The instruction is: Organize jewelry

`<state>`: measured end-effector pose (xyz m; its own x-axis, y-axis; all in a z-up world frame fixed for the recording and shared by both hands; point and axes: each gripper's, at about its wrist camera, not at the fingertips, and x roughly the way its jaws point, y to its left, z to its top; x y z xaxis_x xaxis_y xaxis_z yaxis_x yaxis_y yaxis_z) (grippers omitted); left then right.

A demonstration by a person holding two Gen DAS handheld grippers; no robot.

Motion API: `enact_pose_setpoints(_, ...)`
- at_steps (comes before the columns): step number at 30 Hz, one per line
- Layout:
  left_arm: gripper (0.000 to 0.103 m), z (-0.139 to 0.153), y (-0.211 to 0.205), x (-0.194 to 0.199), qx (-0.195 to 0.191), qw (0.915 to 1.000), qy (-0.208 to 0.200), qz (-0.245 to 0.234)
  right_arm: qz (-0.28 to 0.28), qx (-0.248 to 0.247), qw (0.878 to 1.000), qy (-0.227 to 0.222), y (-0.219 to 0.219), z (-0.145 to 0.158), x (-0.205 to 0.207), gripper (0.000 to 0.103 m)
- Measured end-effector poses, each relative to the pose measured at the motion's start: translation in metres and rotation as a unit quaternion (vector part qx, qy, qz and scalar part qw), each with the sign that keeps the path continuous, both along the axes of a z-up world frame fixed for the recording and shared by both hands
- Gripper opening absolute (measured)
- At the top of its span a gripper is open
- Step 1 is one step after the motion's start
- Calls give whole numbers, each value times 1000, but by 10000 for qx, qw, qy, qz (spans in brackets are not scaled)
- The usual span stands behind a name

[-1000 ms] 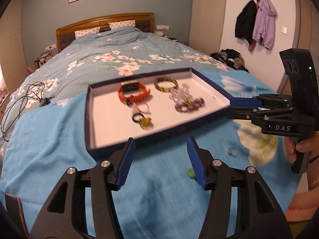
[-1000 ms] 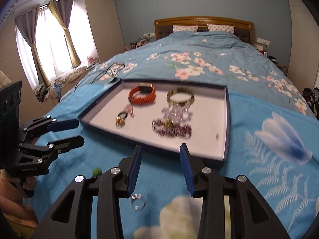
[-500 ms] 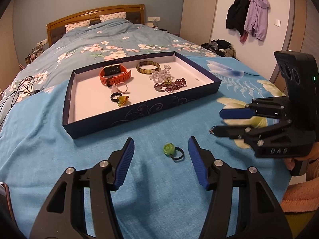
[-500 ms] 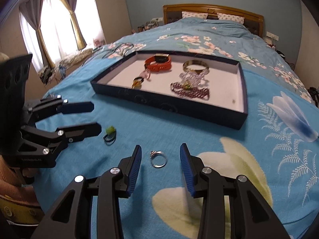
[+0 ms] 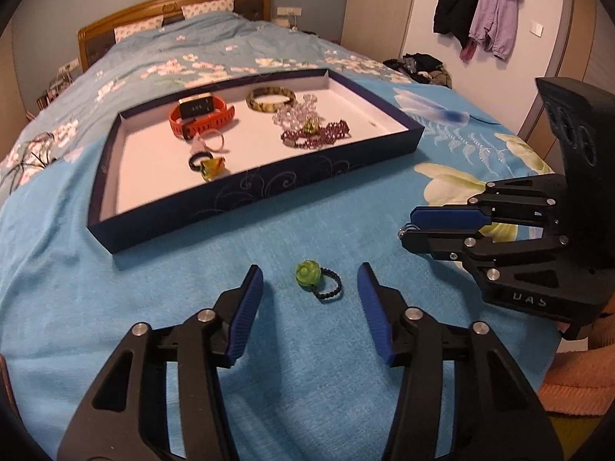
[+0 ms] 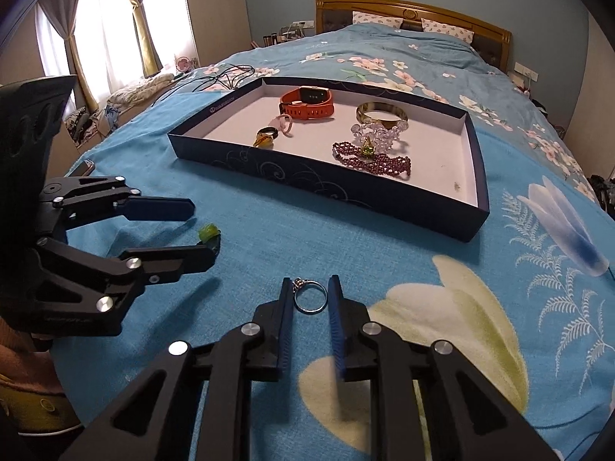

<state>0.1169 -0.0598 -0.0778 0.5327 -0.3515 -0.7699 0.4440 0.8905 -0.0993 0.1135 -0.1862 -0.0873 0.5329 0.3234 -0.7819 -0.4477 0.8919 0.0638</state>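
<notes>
— What colours is the bedspread [image 6: 269, 269]?
— Bright blue, printed with pale cream flowers, white fern sprays and pink-white blossoms.
— And the tray [image 5: 253, 196]?
— Navy walls with faint swirl scrolls outside, white inside. In it lie an orange-red watch [image 5: 201, 117], a mottled yellow-brown bangle [image 5: 271, 98], clear beads [image 5: 294, 113] and a dark purple beaded bracelet [image 5: 317, 136].
— The loose rings?
— One has a green rose on a black beaded band [image 5: 317, 282]; the other is a silver ring [image 6: 310, 296].
— The tongs?
— The left tongs [image 5: 310, 307] and right tongs [image 6: 310, 303] are black with blue pads [image 5: 246, 315].
</notes>
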Motion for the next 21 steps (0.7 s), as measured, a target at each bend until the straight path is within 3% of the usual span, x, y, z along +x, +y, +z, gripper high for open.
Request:
enact_pose_setpoints(9, 24, -3, -2, 4, -9, 10000, 65, 19, -38, 102, 9999, 17, -3, 2, -1, 16)
enact_pose_setpoints(21, 23, -1, 2, 0, -75, 9999, 6, 84, -78, 375, 9992, -103, -9, 10, -3, 16)
